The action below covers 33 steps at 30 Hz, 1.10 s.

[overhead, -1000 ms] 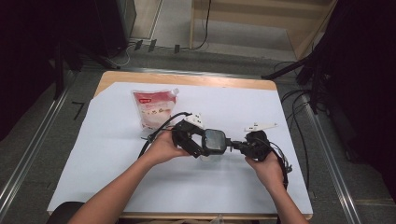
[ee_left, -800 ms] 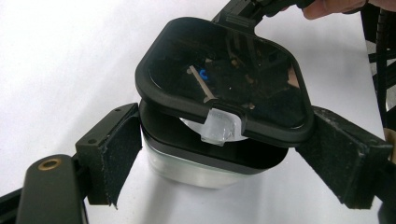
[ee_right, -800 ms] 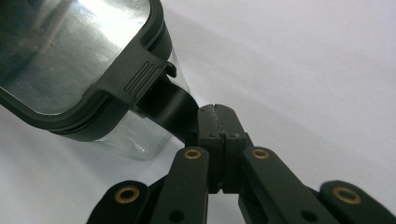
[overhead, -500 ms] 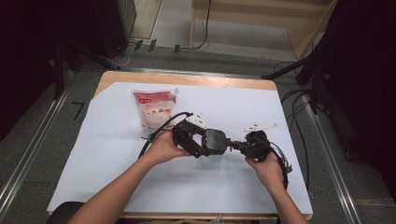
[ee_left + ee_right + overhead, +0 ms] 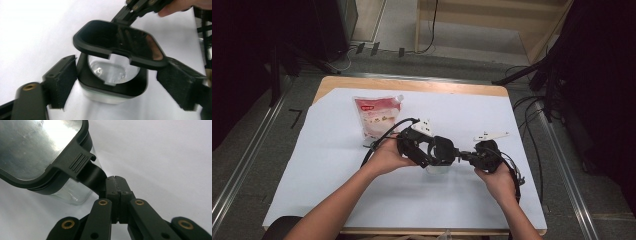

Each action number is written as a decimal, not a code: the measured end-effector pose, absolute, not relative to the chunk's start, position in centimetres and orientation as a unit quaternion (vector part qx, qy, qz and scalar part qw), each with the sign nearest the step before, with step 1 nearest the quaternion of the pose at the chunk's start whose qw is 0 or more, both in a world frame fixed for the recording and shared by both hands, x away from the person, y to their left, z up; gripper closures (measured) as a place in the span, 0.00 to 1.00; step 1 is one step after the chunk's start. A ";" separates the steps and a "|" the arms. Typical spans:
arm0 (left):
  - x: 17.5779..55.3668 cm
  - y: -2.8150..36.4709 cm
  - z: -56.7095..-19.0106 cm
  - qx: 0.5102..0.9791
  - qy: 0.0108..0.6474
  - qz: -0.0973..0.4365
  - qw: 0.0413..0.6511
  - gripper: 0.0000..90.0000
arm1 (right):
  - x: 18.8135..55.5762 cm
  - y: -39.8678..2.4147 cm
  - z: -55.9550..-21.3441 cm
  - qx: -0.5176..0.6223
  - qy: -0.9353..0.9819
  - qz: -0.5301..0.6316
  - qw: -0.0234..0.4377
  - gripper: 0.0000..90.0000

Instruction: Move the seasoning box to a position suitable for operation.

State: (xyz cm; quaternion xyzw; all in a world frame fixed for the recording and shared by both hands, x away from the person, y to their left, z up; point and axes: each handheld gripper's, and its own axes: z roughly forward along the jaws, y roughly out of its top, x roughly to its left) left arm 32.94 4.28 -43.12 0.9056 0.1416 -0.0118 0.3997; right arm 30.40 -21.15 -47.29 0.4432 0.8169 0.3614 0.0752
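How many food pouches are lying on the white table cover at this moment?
1. The pouch, red and white with a corner spout, lies flat at the far left of the table cover, beyond the left gripper. Nothing suggests another is hidden.

The pouch [image 5: 375, 116] carries a red label near its top, seemingly printed, too small to read.

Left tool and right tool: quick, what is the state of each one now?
Left tool: jaws closing in, open on both sides of the clear container, pads not pressing.
Right tool: shut on the container's black lid flap.
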 end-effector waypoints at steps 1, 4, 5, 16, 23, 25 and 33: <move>32.9 4.2 -43.0 0.906 0.141 -0.010 0.400 0.33 | 30.4 -21.1 -47.3 0.443 0.817 0.361 0.076 1.00; 32.7 4.0 -42.5 0.905 0.136 -0.013 0.403 0.34 | 30.4 -21.1 -47.2 0.444 0.816 0.364 0.075 1.00; 32.6 4.0 -42.4 0.904 0.136 -0.014 0.405 0.35 | 30.3 -21.2 -47.2 0.444 0.816 0.364 0.075 1.00; 32.2 3.8 -41.7 0.906 0.134 -0.033 0.400 0.64 | 30.3 -21.3 -47.3 0.443 0.815 0.367 0.070 1.00; 32.3 3.5 -41.4 0.905 0.132 -0.062 0.399 0.79 | 30.3 -21.3 -47.3 0.442 0.815 0.369 0.072 1.00; 32.2 3.3 -41.3 0.906 0.127 -0.059 0.400 0.82 | 30.2 -21.3 -47.3 0.444 0.814 0.368 0.071 1.00; 32.2 2.4 -40.5 0.910 0.117 -0.053 0.394 0.85 | 30.1 -21.3 -47.4 0.446 0.812 0.370 0.069 1.00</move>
